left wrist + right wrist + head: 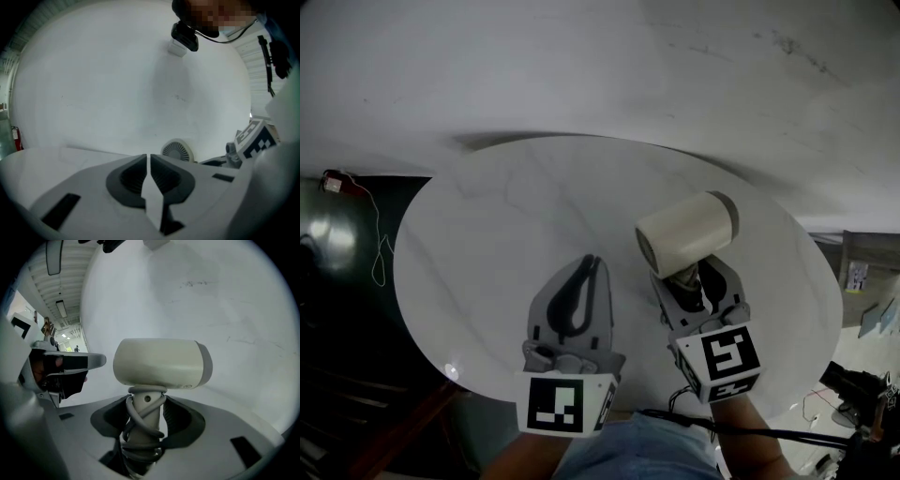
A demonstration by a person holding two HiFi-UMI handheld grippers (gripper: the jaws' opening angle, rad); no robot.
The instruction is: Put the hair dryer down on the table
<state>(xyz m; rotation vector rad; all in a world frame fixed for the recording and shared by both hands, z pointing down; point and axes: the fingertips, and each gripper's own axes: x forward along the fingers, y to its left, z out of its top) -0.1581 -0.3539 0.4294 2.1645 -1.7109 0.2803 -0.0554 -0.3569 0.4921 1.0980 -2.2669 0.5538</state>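
A cream hair dryer (686, 233) with a grey rear band hangs over the round white table (487, 225), its barrel lying crosswise. My right gripper (694, 281) is shut on its handle, which has the grey cord wound round it. In the right gripper view the hair dryer (159, 363) sits just above the jaws, whose dark pads press on the wrapped handle (143, 425). My left gripper (584, 286) is shut with nothing in it, beside the right one, over the table's near part. In the left gripper view the hair dryer's round grille (177, 151) shows beyond the closed left gripper (148, 161).
The marble-look table top ends near the person's body (619, 450). A dark floor area with a thin cable (380, 248) lies left of the table. More cables and dark gear (853, 394) sit at lower right. A pale wall (722, 75) runs behind.
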